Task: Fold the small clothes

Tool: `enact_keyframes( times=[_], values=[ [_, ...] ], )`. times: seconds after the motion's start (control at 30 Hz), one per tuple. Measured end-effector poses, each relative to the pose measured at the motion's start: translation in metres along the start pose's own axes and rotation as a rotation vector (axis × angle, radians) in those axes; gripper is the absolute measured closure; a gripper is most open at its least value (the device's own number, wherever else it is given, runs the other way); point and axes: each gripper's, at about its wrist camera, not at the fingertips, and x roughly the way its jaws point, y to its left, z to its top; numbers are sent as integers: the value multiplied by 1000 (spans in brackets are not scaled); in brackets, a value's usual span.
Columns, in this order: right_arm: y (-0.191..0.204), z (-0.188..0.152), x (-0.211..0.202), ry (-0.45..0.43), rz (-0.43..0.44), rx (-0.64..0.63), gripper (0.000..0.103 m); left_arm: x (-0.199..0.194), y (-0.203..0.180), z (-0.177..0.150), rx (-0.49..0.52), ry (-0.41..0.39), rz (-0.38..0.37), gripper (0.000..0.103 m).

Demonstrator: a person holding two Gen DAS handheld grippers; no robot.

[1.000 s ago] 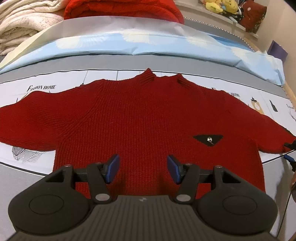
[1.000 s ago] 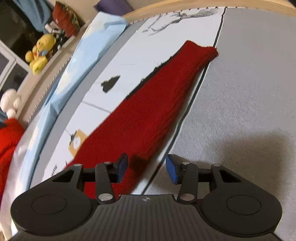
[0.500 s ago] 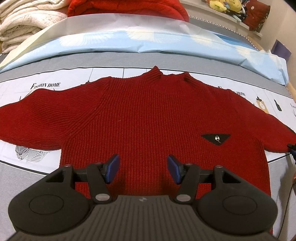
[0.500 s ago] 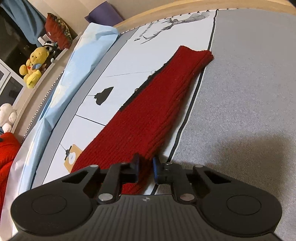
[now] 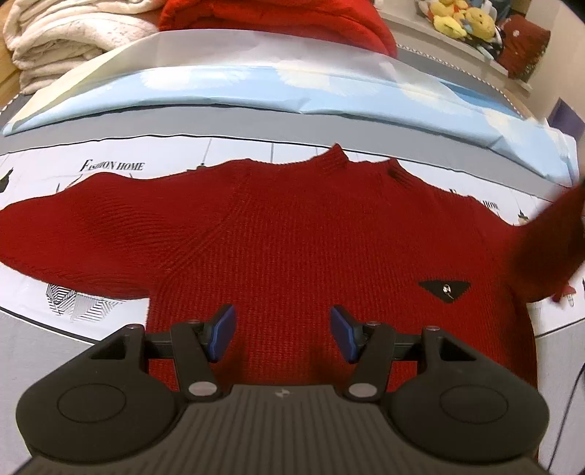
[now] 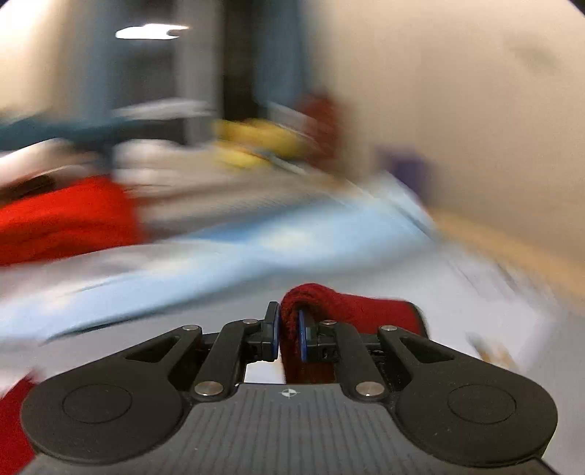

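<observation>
Red knit sweater [image 5: 292, 237] spread flat, front up, on a printed bedsheet [image 5: 109, 168], collar toward the far side and hem nearest the camera. Small black triangular patch [image 5: 445, 290] on the chest, toward the right of the left wrist view. Left sleeve [image 5: 73, 237] stretched out flat to the left.

Left gripper [image 5: 281, 329] tilted steeply downward above the sweater's lower body, blue-padded fingers spread well apart, nothing between them, pads [image 5: 221, 332] clear of the knit.

Right sleeve [image 5: 548, 241] lifted off the sheet, seen as a blurred red band rising at the right edge of the left wrist view.

Right gripper [image 6: 288, 334] pointing only slightly below level, jaws pressed together on a fold of that sleeve [image 6: 347, 307], having just closed on it; red knit bulging up between the pads [image 6: 302, 339] and draping over to the right. Surroundings in the right wrist view heavily smeared.

Beyond the sweater: pale blue bedding [image 5: 292, 87], folded white blankets [image 5: 73, 33], a red bundle [image 5: 292, 14] and yellow plush toys [image 5: 464, 18] on a ledge.
</observation>
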Motion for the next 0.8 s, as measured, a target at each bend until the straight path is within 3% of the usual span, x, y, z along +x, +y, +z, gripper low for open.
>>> enact_keyframes(
  times=[0.07,0.1,0.17,0.2,0.27,0.33,0.4,0.5,0.6,0.7,0.8],
  values=[
    [69,-7,-30,-69,238,-199,92,-1,8,3,-21,-3,3,41],
    [95,-15,-41,-63,364,-268,92,-2,12,5,-31,-4,5,41],
    [140,-37,-52,65,592,-360,91,-4,20,8,-52,-5,6,41],
    [156,-52,-53,144,663,-370,91,-4,25,10,-66,-5,5,41],
    [175,-78,-53,295,722,-366,91,-6,34,13,-98,-4,-6,41],
    [177,-82,-53,377,715,-346,86,-8,45,17,-144,-3,-10,41],
    [163,-69,-51,422,713,-197,76,-9,53,19,-179,-5,-9,41],
    [137,-43,-44,529,616,27,73,-9,57,21,-187,-6,-7,41],
    [102,-26,-47,545,571,228,66,-8,51,21,-167,-13,-22,42],
    [76,-38,-39,535,491,342,59,-6,39,19,-142,-23,-36,44],
    [69,-66,-12,656,406,424,60,-3,24,16,-96,-37,-62,57]
  ],
)
